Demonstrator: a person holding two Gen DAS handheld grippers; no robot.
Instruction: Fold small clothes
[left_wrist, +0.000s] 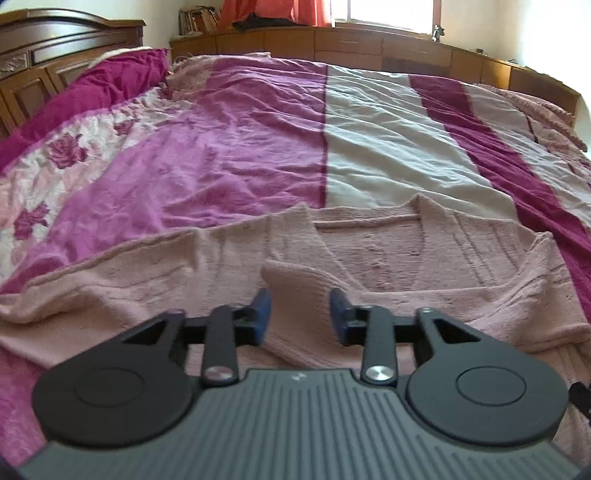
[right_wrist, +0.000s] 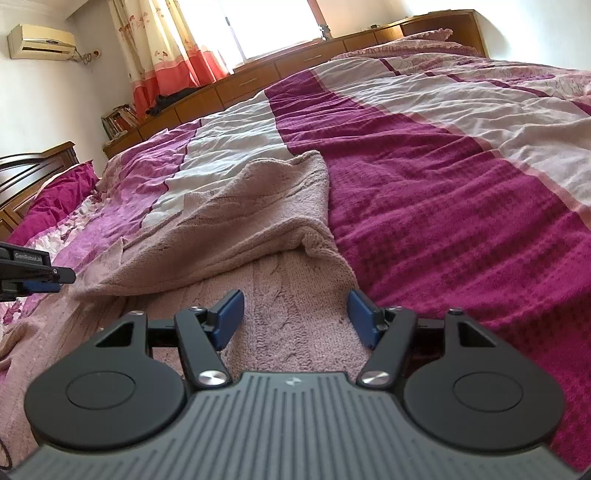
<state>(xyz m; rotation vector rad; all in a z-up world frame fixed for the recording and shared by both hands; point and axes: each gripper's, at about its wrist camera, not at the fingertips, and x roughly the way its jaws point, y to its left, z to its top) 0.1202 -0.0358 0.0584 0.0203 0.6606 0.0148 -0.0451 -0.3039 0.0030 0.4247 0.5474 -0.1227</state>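
The pink knit cardigan (left_wrist: 388, 254) lies spread across the bed (left_wrist: 369, 129), a folded flap of it directly ahead between the parted, empty jaws of the left gripper (left_wrist: 300, 314), while the right gripper (right_wrist: 295, 317), jaws spread wide and empty, hovers over its right-hand edge.

A wide bed (left_wrist: 258, 122) under a magenta, pink and white striped cover fills the room. A dark carved headboard (left_wrist: 55, 48) stands at ten o'clock, low wooden cabinets (left_wrist: 351, 44) along twelve. A bright window (right_wrist: 273, 26) (orange-hemmed curtains (right_wrist: 162, 48)) glares beside a wall air conditioner (right_wrist: 40, 44).
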